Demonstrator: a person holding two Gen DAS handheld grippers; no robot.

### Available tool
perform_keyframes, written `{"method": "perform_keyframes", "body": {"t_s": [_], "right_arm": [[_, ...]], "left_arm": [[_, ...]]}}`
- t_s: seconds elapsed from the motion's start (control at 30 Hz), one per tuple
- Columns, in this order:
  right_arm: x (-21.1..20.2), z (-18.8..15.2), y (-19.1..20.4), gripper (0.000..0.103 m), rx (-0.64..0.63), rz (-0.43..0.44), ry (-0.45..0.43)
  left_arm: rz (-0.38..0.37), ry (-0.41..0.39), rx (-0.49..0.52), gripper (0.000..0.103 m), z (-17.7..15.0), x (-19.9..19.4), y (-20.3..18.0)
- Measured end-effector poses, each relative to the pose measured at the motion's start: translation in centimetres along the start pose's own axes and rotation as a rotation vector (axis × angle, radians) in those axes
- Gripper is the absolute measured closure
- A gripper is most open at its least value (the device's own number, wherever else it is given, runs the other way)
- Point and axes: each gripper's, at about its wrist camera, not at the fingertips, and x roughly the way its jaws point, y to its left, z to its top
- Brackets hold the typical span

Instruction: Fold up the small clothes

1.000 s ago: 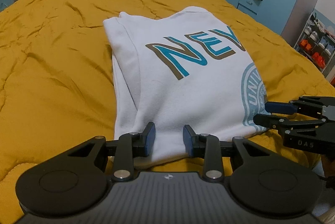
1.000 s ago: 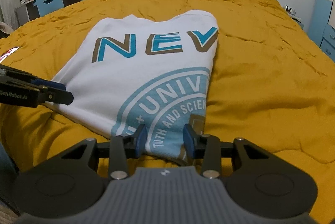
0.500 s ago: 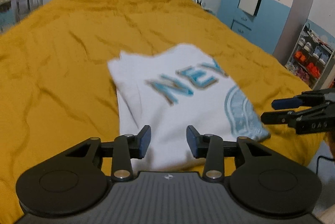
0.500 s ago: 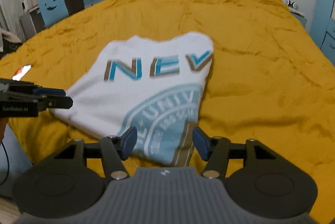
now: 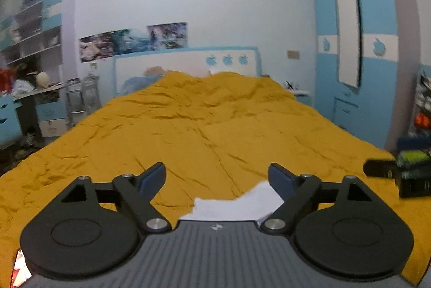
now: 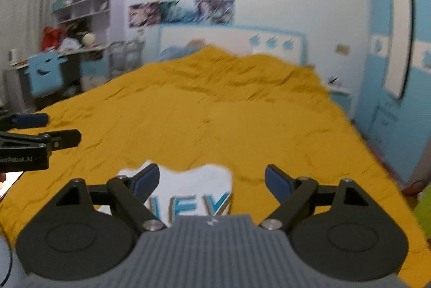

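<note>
With both tongs, left (image 5: 216, 177) and right (image 6: 211, 179), just spread wide and empty, the folded white printed T-shirt (image 6: 188, 191) lies bottom centre on the mustard-yellow quilted bed (image 6: 242, 121); fold looks finished.

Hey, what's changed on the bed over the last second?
Both claws, left claw and right claw, have just been opening wide and have risen off the white shirt, letting its near edge go; nothing is between either pair of jaws. The shirt stays folded on the yellow bedspread.
</note>
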Motion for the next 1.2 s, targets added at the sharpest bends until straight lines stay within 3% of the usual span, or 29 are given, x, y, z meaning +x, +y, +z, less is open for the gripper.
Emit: {"method": "perform_keyframes", "body": {"t_s": [0.2,0.33,0.5,0.6,0.9,1.2], "right_arm": [[-2.6,-1.0,0.6,0.021,0.053,-0.071,-0.044],[-3.8,-2.4,1.0,0.021,0.118,-0.081,-0.036],[-4.6,-5.2,2.8,0.021,0.085,-0.079,-0.016],[-4.8,-7.0,3.1,0.021,0.11,-0.058,0.03],[-3.5,-11.4,3.4,0.021,0.132,-0.048,0.219],[-3.9,-13.1,3.8,0.021,0.128,-0.045,0.25]], "left_arm": [[0.057,-0.049,-0.039,0.0,0.0,-1.6,-0.2],[0.044,-0.012,-0.074,0.0,-0.7,-2.1,0.2],[0.051,0.086,-0.09,0.0,-2.8,-1.7,0.2],[0.08,0.142,-0.064,0.0,-4.4,-1.6,-0.4],[0.063,0.29,-0.039,0.0,-8.4,-1.6,-1.8],[0.083,0.302,-0.012,0.0,-10.5,-3.3,-2.9]]}}
